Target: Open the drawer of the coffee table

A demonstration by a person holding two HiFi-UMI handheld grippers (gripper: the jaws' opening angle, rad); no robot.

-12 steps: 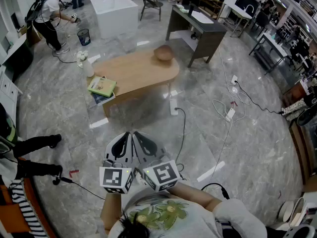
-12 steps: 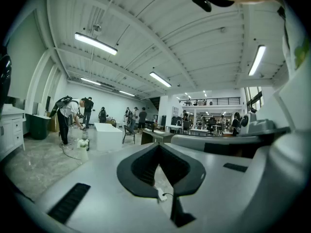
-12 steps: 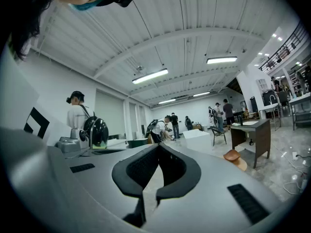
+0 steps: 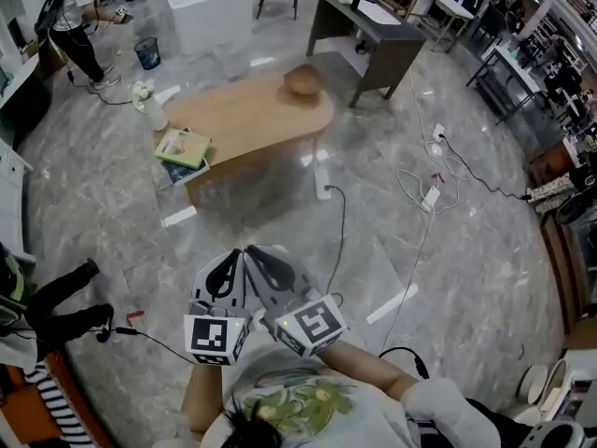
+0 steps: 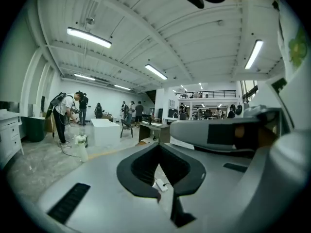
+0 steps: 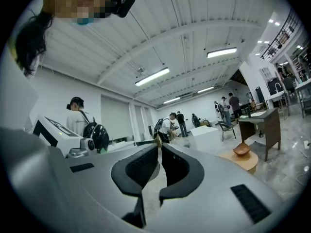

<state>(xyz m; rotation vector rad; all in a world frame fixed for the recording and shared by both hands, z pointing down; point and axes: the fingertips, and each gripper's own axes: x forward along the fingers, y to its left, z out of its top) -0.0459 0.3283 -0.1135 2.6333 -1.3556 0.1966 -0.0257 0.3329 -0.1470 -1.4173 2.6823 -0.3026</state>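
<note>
- We hold the left gripper (image 4: pixel 233 255) and right gripper (image 4: pixel 256 253) side by side, well short of the coffee table (image 4: pixel 252 115), both with jaws closed on nothing.
- A wooden bowl (image 4: pixel 303 80) sits on the coffee table's right end; a green book (image 4: pixel 184 147) lies at its left end.

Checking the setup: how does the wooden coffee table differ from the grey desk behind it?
The coffee table is low, light wood, round-ended; the grey desk is taller, dark, rectangular. The coffee table carries a brown bowl; the grey desk holds something white. Both stand on the glossy floor.
</note>
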